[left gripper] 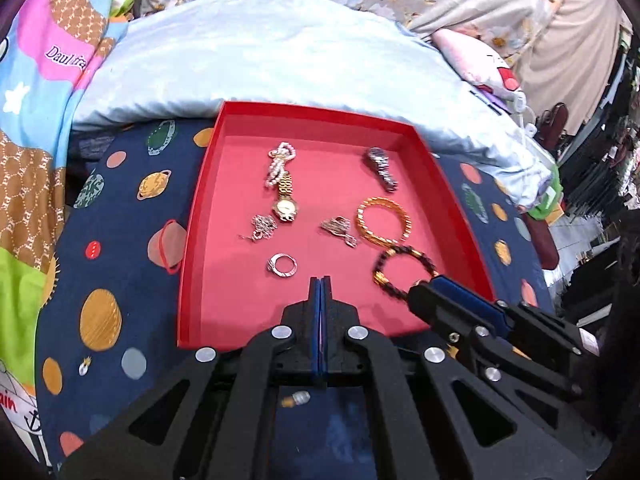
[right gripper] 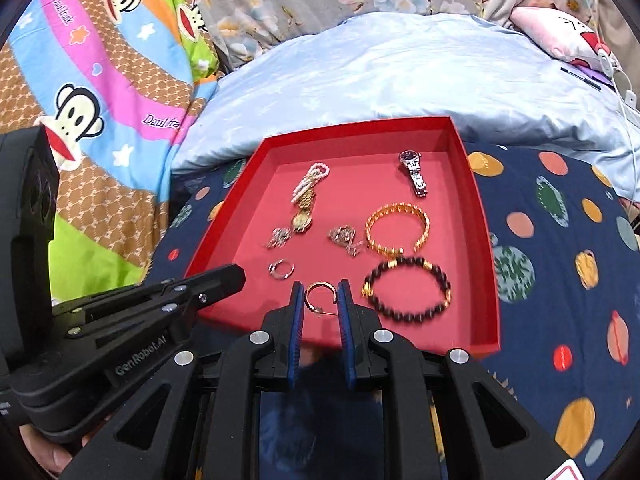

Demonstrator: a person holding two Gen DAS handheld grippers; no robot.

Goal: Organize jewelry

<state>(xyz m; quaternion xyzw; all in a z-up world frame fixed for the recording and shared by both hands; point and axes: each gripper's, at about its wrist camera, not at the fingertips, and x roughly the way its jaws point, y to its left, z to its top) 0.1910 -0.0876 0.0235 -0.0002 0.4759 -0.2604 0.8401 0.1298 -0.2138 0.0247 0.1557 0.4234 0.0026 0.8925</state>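
Right wrist view: my right hand-held gripper (right gripper: 320,292) pinches a small gold hoop earring (right gripper: 319,295) between its blue pads, low centre of frame, over the near edge of the red tray (right gripper: 486,240). The tray sits on a planet-print bedsheet (right gripper: 560,248). Inside lie a dark beaded bracelet (right gripper: 407,292), a gold bangle (right gripper: 397,228), a silver watch (right gripper: 414,174) and a ring (right gripper: 281,269). Left wrist view: my left hand-held gripper (left gripper: 321,280) is pressed together, empty, at lower centre.

"GenRobot.AI" on left gripper (right gripper: 236,276)
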